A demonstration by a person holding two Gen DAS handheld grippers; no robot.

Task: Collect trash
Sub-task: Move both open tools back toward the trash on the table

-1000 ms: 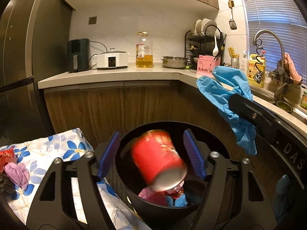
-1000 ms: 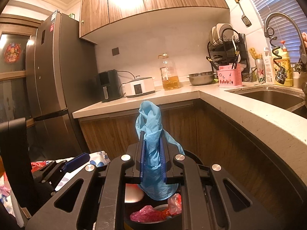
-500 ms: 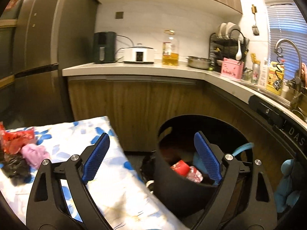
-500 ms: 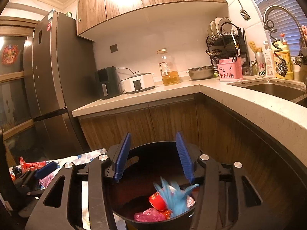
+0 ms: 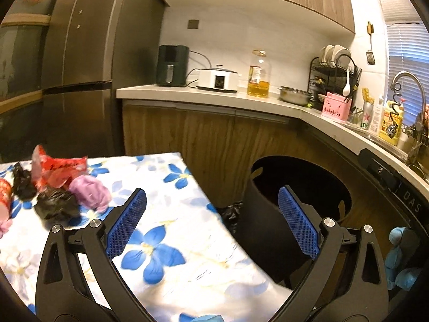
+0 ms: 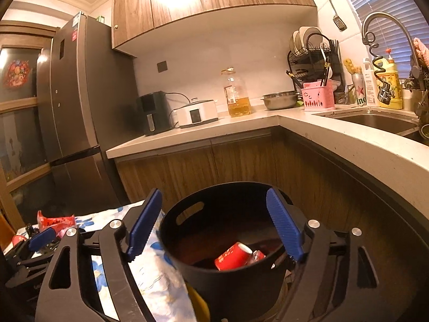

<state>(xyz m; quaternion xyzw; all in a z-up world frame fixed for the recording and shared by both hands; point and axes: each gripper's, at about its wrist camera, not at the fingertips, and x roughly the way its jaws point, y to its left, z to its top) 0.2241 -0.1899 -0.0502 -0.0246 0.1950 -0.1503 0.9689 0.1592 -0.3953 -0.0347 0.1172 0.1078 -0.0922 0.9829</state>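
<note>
Trash remaining on the table (image 5: 187, 241): a red wrapper (image 5: 57, 170), two black crumpled bags (image 5: 56, 205), a pink wad (image 5: 89, 193) and a red cup (image 5: 4, 197) at the frame's left edge, grouped on the floral cloth toward its far left side. Black bin (image 6: 228, 276) stands on the floor just beside the table's right edge, against the wooden cabinets. Inside it lies a red cup (image 6: 233, 256) on its side with a red wrapper (image 6: 257, 255) touching it.

Left claw (image 5: 211, 225): jaws opening, spread wide, nothing between the pads; positioned over the table edge nearest the bin.

Right claw (image 6: 214, 226): jaws opening, nothing gripped; positioned above the bin mouth, the bin interior visible between its blue pads.
</note>
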